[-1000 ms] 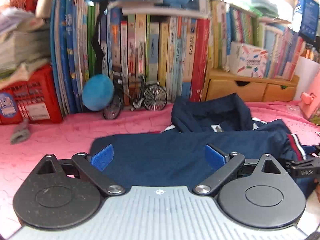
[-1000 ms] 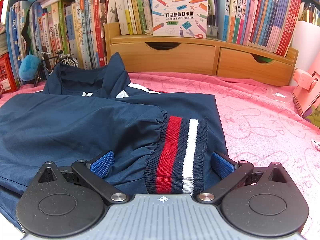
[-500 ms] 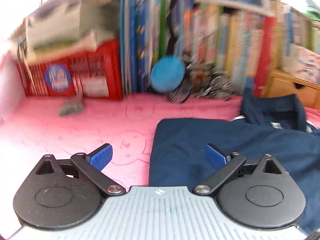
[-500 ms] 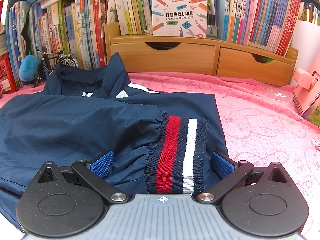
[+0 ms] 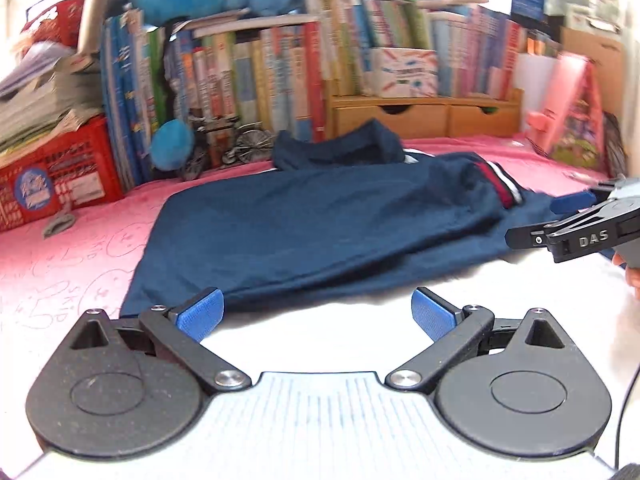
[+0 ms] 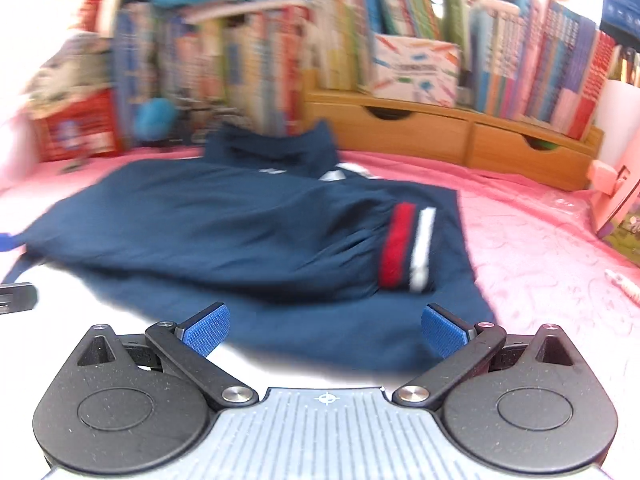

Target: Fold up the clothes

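Left gripper [image 5: 316,314] is spread wide with nothing between its blue pads, sitting just off the near-left corner of the navy jacket [image 5: 328,224]. Right gripper [image 6: 326,332] is the same story: jaws apart, empty, poised at the near hem on the other side. The jacket lies flat on the pink blanket [image 5: 80,248] with one sleeve folded across the body, so its striped cuff [image 6: 408,252] rests on top toward the right.

Looks like the next fold is bottom hem up toward the collar [image 6: 276,152]. To do it cleanly, each gripper probably wants to bite a hem corner, catching every layer, then lift evenly so the folded sleeve doesn't slide off.

Hard to make out: the near hem washes into white glare in both views, so its exact edge is a guess. The right view is badly motion-blurred, and the other sleeve isn't visible at all
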Tool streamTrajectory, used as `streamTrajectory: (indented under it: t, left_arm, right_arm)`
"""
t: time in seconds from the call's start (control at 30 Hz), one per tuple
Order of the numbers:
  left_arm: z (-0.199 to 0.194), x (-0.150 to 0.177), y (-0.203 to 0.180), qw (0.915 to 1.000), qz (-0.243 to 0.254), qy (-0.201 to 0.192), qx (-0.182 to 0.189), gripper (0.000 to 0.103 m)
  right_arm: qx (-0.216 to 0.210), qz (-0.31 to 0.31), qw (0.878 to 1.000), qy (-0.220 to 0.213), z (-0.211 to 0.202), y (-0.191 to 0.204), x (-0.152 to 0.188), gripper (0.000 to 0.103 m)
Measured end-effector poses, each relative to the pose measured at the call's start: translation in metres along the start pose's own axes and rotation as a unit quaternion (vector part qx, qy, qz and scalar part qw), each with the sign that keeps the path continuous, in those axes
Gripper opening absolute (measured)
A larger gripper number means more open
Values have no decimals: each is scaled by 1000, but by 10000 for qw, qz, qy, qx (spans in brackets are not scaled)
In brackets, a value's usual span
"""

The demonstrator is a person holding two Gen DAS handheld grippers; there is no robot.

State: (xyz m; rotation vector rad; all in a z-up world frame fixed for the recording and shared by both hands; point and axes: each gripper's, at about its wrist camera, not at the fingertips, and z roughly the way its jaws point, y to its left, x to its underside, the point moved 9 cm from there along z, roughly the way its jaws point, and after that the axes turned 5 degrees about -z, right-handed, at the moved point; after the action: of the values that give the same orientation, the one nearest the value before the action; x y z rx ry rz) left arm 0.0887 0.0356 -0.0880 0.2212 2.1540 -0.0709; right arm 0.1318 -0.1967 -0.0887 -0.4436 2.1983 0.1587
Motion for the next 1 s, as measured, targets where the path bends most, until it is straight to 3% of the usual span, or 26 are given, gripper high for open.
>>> streamTrajectory:
  t: [0.17, 0.3, 0.37, 0.47, 0.67, 0.77, 0.87, 1.0]
  left_arm:
    - [0, 29, 4, 9982, 392, 276, -353, 102]
    - [-7, 50, 39, 9976, -347, 389, -446, 103]
    - [-13, 58, 56, 9949, -793, 407, -469, 103]
    - [-23, 66, 63, 9929, -952, 376, -606, 103]
    - [-53, 73, 38, 9917, -1032, 417, -649, 103]
    - [-68, 86, 13, 9929, -977, 558, -373, 103]
    - [-78, 98, -6, 9943, -705, 666, -451, 103]
    - [-86, 102, -16, 9931, -698, 833, -432, 103]
  right_arm:
    - [-399, -89, 9991, 101, -37, 21, 32, 103]
    - [57, -390, 9990, 209, -48, 13, 60, 103]
    - [91, -276, 9996, 26, -54, 3, 69, 103]
    - [231, 88, 9997, 77, -54, -14, 75, 103]
    - [608, 50, 9981, 40, -58, -11, 77, 103]
    - [486, -133, 9986, -134, -76, 7, 84, 103]
    - [349, -484, 9976, -358, -97, 29, 91, 103]
    - [199, -888, 9948, -453, -118, 56, 99, 103]
